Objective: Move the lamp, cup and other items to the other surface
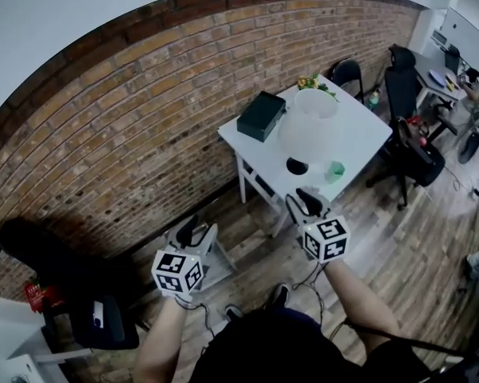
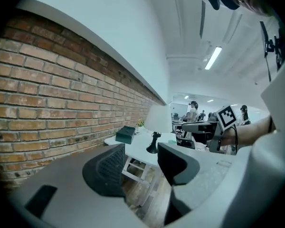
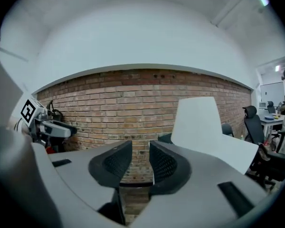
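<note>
1. Lamp (image 1: 307,128) stands on the white table (image 1: 367,138) by the brick wall (image 1: 120,126), toward the table's near edge. It has a big white shade over a thin dark stem and a small round dark foot.
2. Our guess on handling: it's light overall but top-heavy, and the shade looks thin and easy to dent or knock crooked. We'd leave the shade alone, pinch the stem low down just above the foot, and keep it upright while carrying.
3. Cup (image 1: 334,171) is small and green and sits just beside the lamp's foot. It's probably light and stiff, so one jaw inside the rim and one outside should do.
4. Further back on the same table there's a dark green box (image 1: 261,116) next to the shade and some flowers (image 1: 315,81) at the far end.
5. Right gripper (image 1: 306,201) has its jaws nearly together with just a slim gap and nothing in it. It's up in the air close to the table's near corner, touching nothing. We'd open it wider before going for the stem.
6. Left gripper (image 1: 196,231) has its jaws a good way apart with nothing between them, and it's held well short of the table.
7. We can't tell yet which surface counts as the "other" one.
</note>
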Available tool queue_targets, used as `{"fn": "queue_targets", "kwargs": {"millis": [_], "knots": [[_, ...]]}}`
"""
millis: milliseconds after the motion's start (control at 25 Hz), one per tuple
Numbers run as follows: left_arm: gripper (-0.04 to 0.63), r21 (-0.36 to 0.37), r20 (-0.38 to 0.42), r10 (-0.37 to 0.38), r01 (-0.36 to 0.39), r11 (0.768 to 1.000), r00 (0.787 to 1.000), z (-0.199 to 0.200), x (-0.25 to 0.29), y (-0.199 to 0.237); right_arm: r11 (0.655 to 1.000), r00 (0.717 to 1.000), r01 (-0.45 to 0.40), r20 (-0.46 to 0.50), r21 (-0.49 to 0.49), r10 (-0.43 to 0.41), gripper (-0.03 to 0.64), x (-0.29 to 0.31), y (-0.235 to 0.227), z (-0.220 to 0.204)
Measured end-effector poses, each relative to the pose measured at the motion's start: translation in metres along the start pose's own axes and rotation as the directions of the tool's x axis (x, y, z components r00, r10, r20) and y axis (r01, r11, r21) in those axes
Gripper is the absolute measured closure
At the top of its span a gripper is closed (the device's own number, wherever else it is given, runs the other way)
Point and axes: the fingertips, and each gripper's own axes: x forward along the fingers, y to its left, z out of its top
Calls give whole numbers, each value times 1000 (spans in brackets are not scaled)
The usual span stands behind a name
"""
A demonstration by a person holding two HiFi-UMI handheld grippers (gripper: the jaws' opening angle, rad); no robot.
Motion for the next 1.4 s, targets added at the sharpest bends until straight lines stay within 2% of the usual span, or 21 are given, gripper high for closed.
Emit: {"fn": "queue_targets", "kwargs": {"millis": [120, 280, 560, 720, 920, 1400], "knots": [[412, 11, 32, -10, 10, 1000, 999, 19, -10, -6, 999, 999, -37, 35, -30, 38, 545, 0, 34, 13], [488, 52, 81, -20, 15, 999, 996, 44, -26, -7, 998, 996, -60, 67, -14, 60, 609, 0, 63, 32], [579, 114, 136, -7, -8, 993, 991, 66, -50, -2, 997, 993, -64, 99, -31, 67, 612, -4, 86, 42], [589, 137, 143, -29, 9, 991, 989, 68, -55, -6, 996, 991, -53, 118, -74, 62, 612, -8, 95, 48], [589, 126, 141, -42, 24, 992, 989, 64, -59, -6, 993, 991, -48, 123, -112, 61, 614, -11, 104, 51], [589, 105, 144, -6, -9, 994, 990, 57, -67, 5, 991, 989, -56, 126, -121, 72, 614, -9, 108, 52]]}}
